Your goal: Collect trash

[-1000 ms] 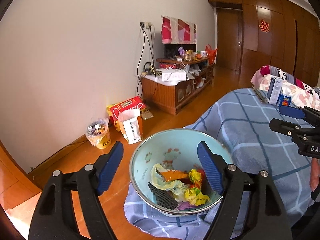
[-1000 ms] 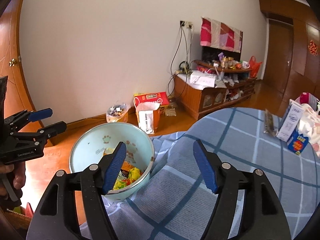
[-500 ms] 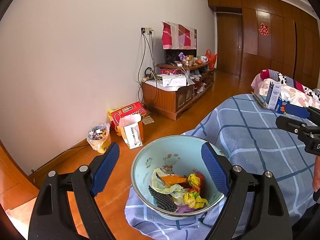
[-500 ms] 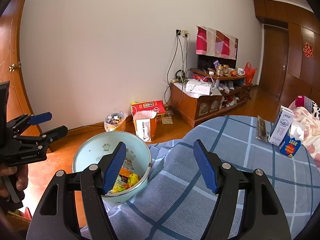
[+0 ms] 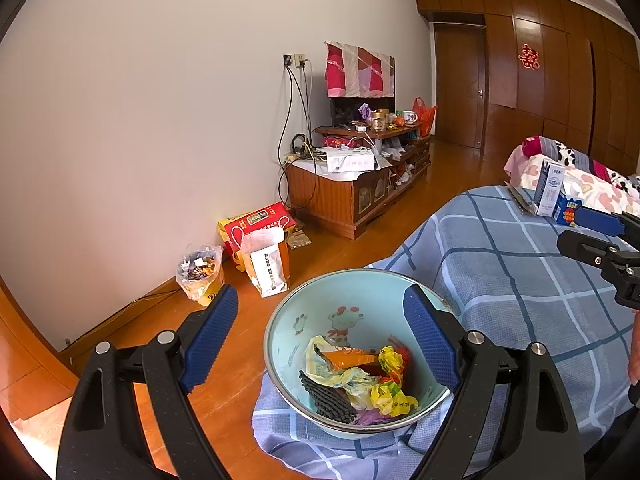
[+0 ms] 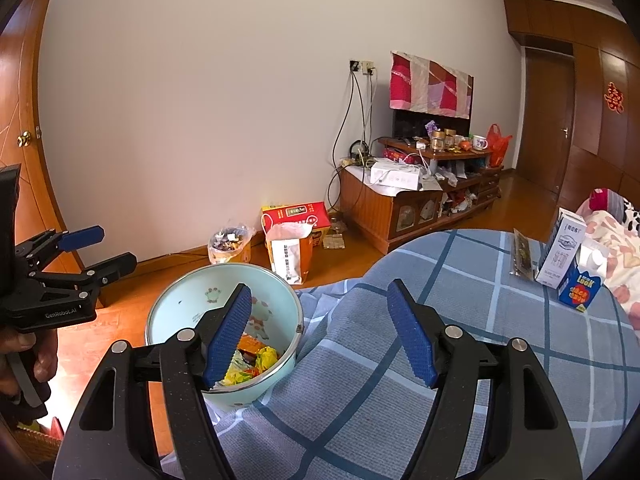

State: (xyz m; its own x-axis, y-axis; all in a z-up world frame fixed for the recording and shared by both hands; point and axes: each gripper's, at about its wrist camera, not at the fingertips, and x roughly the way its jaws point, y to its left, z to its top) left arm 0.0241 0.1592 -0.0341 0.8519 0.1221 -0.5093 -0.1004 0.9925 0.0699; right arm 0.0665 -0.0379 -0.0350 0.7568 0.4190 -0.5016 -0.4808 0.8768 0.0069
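Checked cloth [image 6: 460,280] is lying bare across the middle, giving open passage. Cartons [image 6: 568,256] are crowding its far right edge; the enamel basin [image 6: 176,300] is blocking the left edge, half-filled with wrappers [image 5: 360,380].

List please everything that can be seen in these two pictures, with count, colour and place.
basin: one, pale blue, at the bed's edge
wrappers: several, yellow, orange, black, inside the basin
checked cover: one, blue, over the bed
cartons: two, white and blue, upright, far side of the bed
paper bag: one, white and orange, on the floor
lined bin: one, yellow, by the wall
red box: one, against the wall
cabinet: one, wooden, cluttered
left hand-held gripper: open, jaws just widened, nothing held
right hand-held gripper: open, empty
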